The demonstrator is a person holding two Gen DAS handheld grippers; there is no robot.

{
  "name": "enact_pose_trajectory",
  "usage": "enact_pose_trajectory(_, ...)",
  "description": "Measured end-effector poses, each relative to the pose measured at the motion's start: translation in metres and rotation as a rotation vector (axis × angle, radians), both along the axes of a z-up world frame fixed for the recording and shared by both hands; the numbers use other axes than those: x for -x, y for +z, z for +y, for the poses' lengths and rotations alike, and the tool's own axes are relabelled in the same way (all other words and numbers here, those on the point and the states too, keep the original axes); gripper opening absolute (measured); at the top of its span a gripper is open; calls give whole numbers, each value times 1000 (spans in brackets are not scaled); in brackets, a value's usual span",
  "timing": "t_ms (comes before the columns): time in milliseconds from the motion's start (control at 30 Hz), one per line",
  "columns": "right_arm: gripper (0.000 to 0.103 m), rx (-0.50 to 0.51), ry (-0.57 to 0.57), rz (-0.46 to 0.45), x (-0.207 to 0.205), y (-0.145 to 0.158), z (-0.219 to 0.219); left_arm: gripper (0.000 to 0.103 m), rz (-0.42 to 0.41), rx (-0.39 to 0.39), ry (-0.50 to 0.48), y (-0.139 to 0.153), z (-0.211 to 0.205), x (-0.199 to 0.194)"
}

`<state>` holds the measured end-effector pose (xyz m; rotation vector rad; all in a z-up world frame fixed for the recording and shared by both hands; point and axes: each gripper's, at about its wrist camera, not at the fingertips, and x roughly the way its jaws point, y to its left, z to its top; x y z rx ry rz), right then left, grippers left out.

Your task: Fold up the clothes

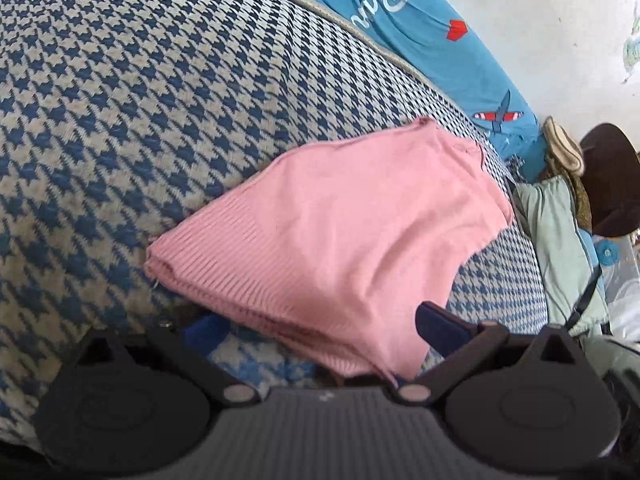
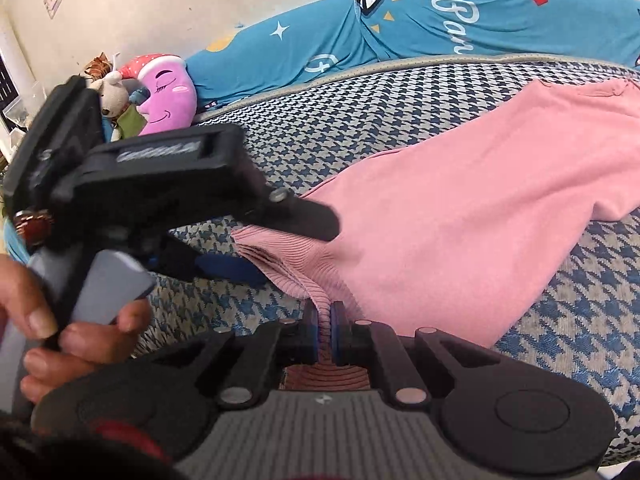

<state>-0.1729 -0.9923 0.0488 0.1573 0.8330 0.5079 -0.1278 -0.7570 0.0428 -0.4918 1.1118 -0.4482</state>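
Note:
A pink knit garment [image 1: 340,232] lies partly folded on a blue and white houndstooth bed cover [image 1: 120,120]. My left gripper [image 1: 320,332] is open, its blue pads spread wide around the ribbed hem, with cloth lying between the fingers. In the right wrist view the garment [image 2: 460,208] stretches to the right. My right gripper [image 2: 325,334] is shut on the ribbed hem, with the cloth pinched between the blue pads. The left gripper [image 2: 224,240] shows there at the left, held by a hand, straddling the hem edge.
A blue printed quilt [image 2: 400,32] lies along the wall behind the bed. Plush toys [image 2: 164,92] sit at the far left corner. A pale green garment [image 1: 560,240] and a dark round object [image 1: 612,176] lie off the bed's right edge.

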Motion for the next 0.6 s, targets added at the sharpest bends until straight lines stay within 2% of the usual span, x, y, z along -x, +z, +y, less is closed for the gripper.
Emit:
enact_pose_trajectory(67,6,-4,6,0,0,0,0,101,-14,-17,16,-2,-4,-5)
enact_pose_trajectory(133,6,-4,14,-3,1,0,0,93,-38,-50,21,-2,-9,-8)
enact_pose_trajectory(200,6,2,16,-4,2,-1,0,62,-71,-93,19,0,-14,-10)
enact_pose_trajectory(233,6,7,17,-5,3,-1,0,58,-78,-117,23,-1,-15,-11)
enact_pose_trajectory(367,6,17,8,5,2,-3,0,31,-104,-138,45,-2,-15,-10)
enact_pose_trajectory(400,6,25,7,4,1,-4,1,28,-111,-146,46,-2,-15,-10)
enact_pose_trajectory(600,7,48,17,2,3,-5,6,27,-112,-161,55,-4,-16,-8)
